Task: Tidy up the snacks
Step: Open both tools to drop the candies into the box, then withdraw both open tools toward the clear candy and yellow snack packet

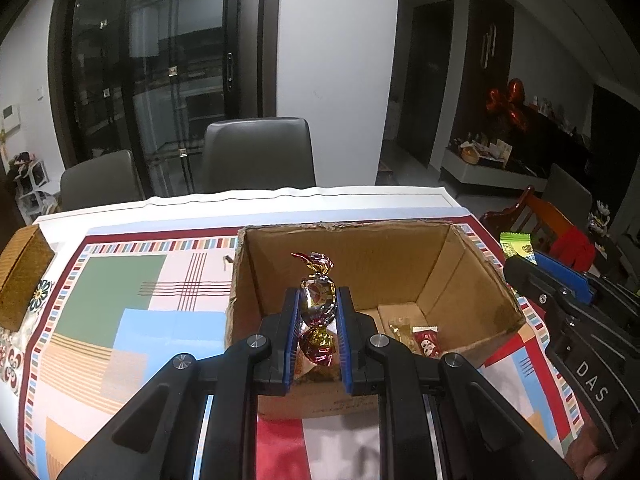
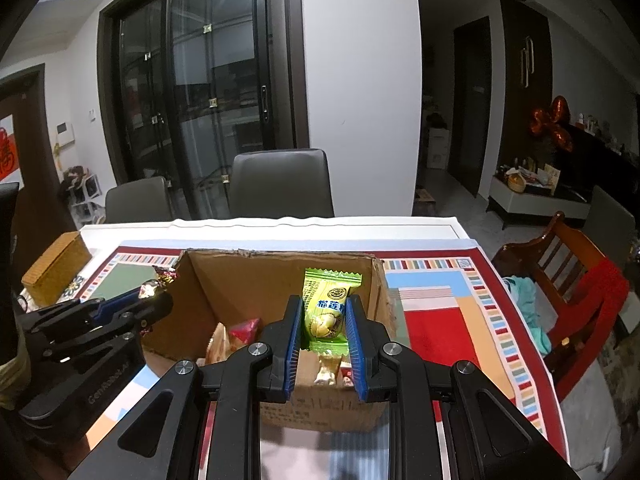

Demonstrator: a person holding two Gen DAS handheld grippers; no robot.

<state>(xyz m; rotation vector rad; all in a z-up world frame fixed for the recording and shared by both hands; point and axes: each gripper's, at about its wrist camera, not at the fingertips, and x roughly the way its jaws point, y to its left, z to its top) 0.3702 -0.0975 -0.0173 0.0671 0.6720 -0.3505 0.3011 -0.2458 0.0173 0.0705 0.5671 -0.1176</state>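
Left gripper (image 1: 318, 316) clamped on a foil twist-wrapped candy (image 1: 317, 304), held upright above the near-left part of the open cardboard box (image 1: 360, 256) on the table (image 1: 120, 280). Below and to the right of it, small wrapped snacks (image 1: 416, 338) lying on the box floor. Right gripper (image 2: 323, 320) clamped on a green snack packet (image 2: 326, 304), held upright over the box's near wall. Well left of both, a woven box (image 1: 22, 268) resting on the table.

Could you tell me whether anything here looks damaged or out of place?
Only the open brown cardboard box: its top rim is torn and ragged, flaps apparently ripped off. Otherwise nothing stands out.
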